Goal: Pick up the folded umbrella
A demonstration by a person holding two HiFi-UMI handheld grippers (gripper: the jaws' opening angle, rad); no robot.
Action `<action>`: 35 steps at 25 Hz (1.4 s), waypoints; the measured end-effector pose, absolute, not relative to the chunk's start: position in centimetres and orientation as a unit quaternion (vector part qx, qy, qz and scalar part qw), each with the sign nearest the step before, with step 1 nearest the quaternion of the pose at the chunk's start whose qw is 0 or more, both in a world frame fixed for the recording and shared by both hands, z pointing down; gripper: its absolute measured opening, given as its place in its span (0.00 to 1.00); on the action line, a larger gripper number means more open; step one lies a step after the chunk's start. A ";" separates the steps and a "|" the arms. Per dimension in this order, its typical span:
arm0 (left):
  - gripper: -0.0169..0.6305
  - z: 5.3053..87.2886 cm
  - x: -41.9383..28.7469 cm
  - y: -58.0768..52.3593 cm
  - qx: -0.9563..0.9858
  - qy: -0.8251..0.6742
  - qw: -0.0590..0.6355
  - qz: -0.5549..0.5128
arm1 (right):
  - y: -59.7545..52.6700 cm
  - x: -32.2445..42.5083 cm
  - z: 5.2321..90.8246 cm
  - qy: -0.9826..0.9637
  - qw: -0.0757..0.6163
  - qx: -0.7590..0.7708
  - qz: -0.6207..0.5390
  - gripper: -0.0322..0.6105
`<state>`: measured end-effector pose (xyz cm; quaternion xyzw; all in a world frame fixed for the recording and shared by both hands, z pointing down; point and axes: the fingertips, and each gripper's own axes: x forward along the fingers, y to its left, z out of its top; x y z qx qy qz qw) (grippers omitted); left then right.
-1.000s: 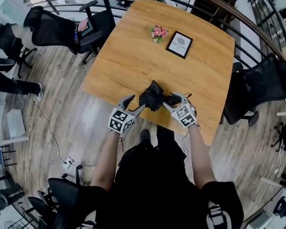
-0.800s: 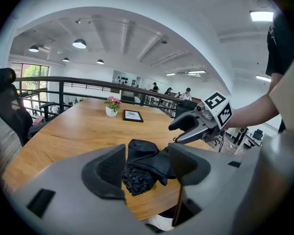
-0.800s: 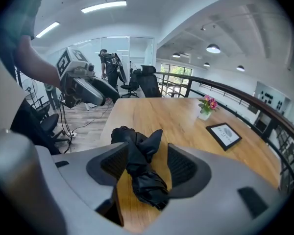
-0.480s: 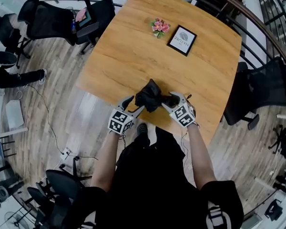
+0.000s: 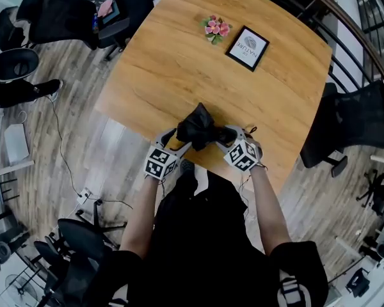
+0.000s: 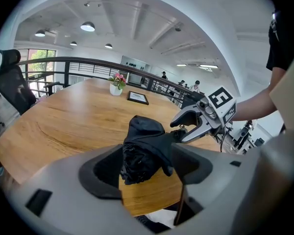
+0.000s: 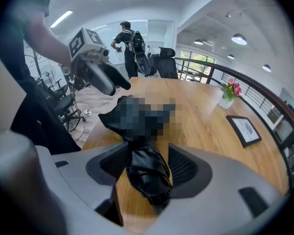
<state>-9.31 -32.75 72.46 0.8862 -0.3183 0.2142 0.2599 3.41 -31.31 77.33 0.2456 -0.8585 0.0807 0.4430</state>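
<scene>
Closest in, the left gripper (image 6: 149,168) has the folded umbrella (image 6: 144,143) between its jaws, which are opening. Black fabric fills the gap and touches both pads. I see the right gripper (image 7: 148,166) clamped on the other end, with a crumpled black lump bulging out between its pads toward the camera. In that view the middle of the bundle is too blurred for me to read.

From the head view, the umbrella sits over the near edge of the wooden surface (image 5: 173,69). It spans between the two grippers, with a flap of fabric poking out on the far side. I cannot tell whether its underside touches the wood, since the grippers and fabric hide it.

Further across the surface are a small bunch of pink flowers (image 5: 215,27) and, just beside it, a black picture frame (image 5: 248,47) whose print is too small to read. Beyond, black office chairs (image 5: 61,18) are partly cut off by the picture's edge. A dark railing (image 5: 345,24) curves round the far side.
</scene>
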 end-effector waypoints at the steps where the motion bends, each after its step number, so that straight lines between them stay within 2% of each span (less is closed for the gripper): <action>1: 0.50 72.7 -9.4 -32.8 0.884 -0.320 0.263 0.216 | -31.2 3.4 77.7 -0.858 0.450 0.237 0.077 0.47; 18: 0.55 77.1 -9.2 -33.0 0.863 -0.314 0.312 0.244 | -30.9 2.5 81.4 -0.853 0.492 0.155 0.080 0.58; 24: 0.57 77.8 -8.7 -33.0 0.860 -0.309 0.326 0.241 | -30.3 2.4 83.0 -0.839 0.528 0.123 0.044 0.58; 29: 0.58 78.1 -8.7 -33.2 0.861 -0.301 0.333 0.240 | -30.3 2.1 83.2 -0.843 0.522 0.112 0.060 0.58; 35: 0.57 78.4 -8.5 -33.5 0.860 -0.288 0.355 0.229 | -30.4 2.1 83.2 -0.848 0.514 0.103 0.079 0.52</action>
